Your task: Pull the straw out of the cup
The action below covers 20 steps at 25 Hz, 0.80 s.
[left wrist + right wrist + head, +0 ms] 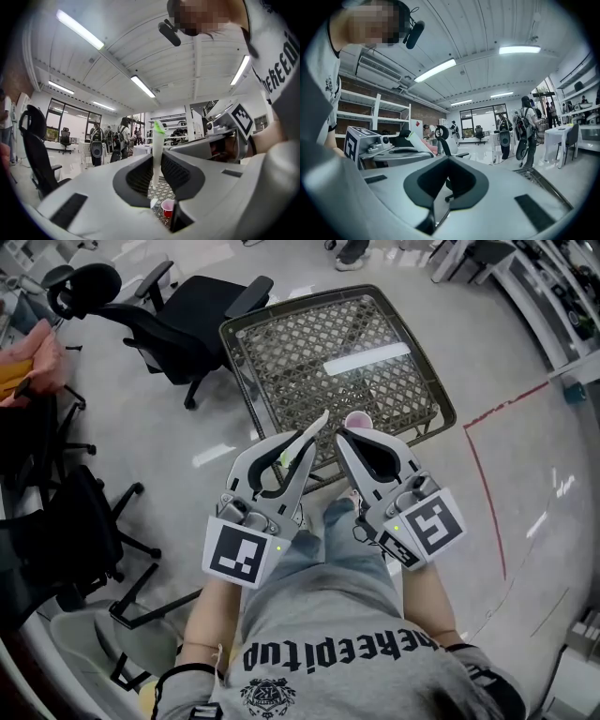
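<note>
At the near edge of the mesh-topped bench (300, 352), the right claw (343, 435) is closed on nothing and the left claw (314, 427) is clamped on the task's thing. Just beyond the right claw's tip stands the pink cup (357, 420). The straw (157, 150), pinched by the left claw, looks already clear of it. Doing this well likely means a steady pinch, straw upright, no brushing the cup. Only the left gripper view shows the straw's free lower end; only the head view shows both claws side by side.

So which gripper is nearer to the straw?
Left. The left gripper is shut on the straw; the right gripper is beside it, jaws together, not touching the straw.
</note>
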Tool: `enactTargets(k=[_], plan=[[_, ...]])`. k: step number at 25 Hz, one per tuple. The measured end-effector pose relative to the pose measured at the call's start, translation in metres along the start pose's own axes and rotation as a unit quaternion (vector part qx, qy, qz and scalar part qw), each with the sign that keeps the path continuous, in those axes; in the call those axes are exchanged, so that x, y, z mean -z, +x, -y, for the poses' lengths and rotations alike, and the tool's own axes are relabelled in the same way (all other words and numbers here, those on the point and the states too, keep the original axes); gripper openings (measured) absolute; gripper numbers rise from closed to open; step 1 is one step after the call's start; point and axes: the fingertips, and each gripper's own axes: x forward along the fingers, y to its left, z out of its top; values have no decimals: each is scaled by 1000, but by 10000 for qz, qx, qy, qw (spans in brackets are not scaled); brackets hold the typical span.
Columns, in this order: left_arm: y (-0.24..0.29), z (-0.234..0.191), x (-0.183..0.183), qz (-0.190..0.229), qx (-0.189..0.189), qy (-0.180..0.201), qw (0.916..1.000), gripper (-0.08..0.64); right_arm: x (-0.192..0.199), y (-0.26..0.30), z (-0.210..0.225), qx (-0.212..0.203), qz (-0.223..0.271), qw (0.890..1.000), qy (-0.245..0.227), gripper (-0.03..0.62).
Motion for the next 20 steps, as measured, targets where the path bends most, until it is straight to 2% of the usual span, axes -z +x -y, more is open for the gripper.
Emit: enactTargets(k=[20], plan=[[-4, 4, -13, 264, 204, -24, 9994, 87, -6, -3, -13, 34, -51, 9994, -343, 9]])
